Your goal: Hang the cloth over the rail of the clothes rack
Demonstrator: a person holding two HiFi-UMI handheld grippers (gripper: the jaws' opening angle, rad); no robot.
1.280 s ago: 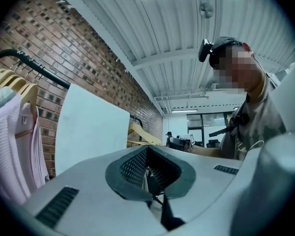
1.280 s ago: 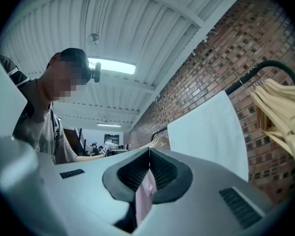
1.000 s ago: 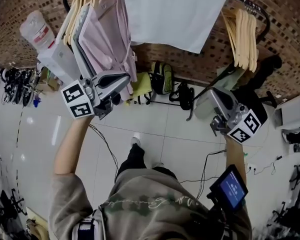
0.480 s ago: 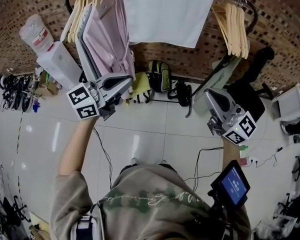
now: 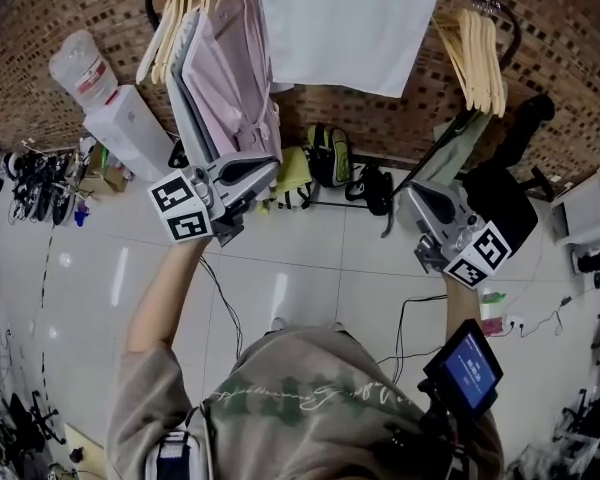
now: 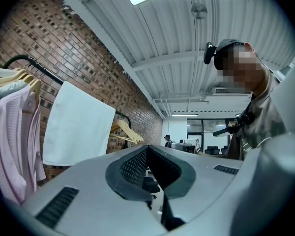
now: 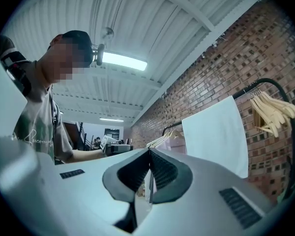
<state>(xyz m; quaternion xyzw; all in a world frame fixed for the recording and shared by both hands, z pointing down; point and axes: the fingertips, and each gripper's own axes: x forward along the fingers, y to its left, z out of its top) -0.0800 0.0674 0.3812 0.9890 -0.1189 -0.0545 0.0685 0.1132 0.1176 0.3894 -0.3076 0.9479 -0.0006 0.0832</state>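
Observation:
The white cloth hangs draped over the black rail of the clothes rack, between the clothes and the bare hangers. My left gripper is held below and left of it, jaws shut and empty, apart from the cloth. My right gripper is below and right of it, also shut with nothing in it. In the left gripper view the cloth hangs to the left, beyond the shut left gripper. In the right gripper view the cloth hangs to the right of the shut right gripper, under the rail.
Pink and grey garments on wooden hangers fill the rail's left part; bare wooden hangers hang at its right. A water dispenser stands at left. Bags lie under the rack, cables cross the tiled floor, and a white box sits at right.
Both grippers have drifted slightly toward each other and stay shut and empty. The cloth hangs on the rail as before. The person's feet have drawn back under the body.

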